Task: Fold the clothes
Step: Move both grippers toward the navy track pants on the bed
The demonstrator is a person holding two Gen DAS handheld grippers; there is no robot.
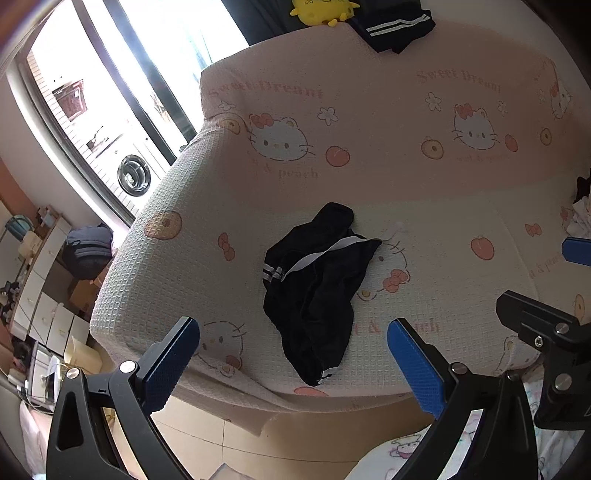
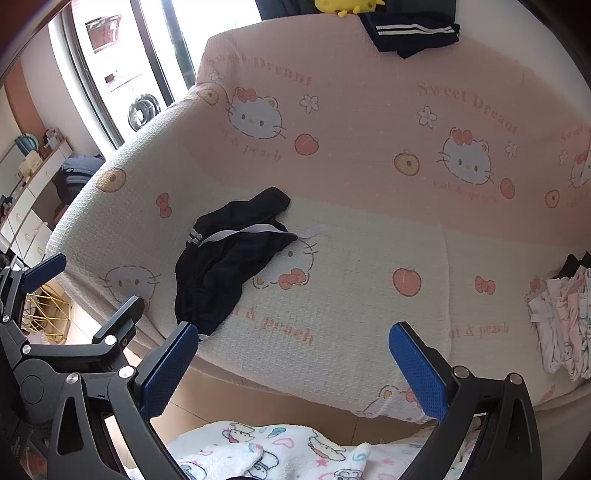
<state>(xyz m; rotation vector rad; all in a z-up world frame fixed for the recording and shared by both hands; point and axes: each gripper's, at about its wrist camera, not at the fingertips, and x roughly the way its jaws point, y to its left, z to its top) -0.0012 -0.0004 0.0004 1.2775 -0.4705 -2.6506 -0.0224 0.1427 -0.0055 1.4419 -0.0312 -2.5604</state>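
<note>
Both tongs hang off the front edge of the sofa with their blue pads spread wide and nothing between them: the left tongs (image 1: 293,354) point almost straight at the garment, while the right tongs (image 2: 293,358) sit further along, with the garment off toward their 10 o'clock. Just beyond the left tongs, at 12 o'clock in that view, a pair of black shorts (image 1: 314,288) lies crumpled on the seat of the sofa (image 1: 461,280), which is covered in a waffle-textured cat-and-peach throw. The shorts are bunched and twisted, one end reaching the front edge of the seat at 6 o'clock and a rounded lump pointing to 12. A white side stripe (image 1: 325,254) runs diagonally across them, and short white bars mark what look like hems at 9 o'clock and at the bottom tip. By the way it slumps, the cloth should be light, limp and thin, with nothing stiff or fragile in it. It will probably drape and sag from any single pinch, and may slide a little on the textured cover. The striped hems and the banded edge look like the firmest places to take hold, one tong on each so the piece can be spread flat. Other black striped clothing (image 1: 395,27) rests on the sofa back at 1 o'clock, and a heap of pale clothes (image 2: 561,325) lies at 3 o'clock.
</note>
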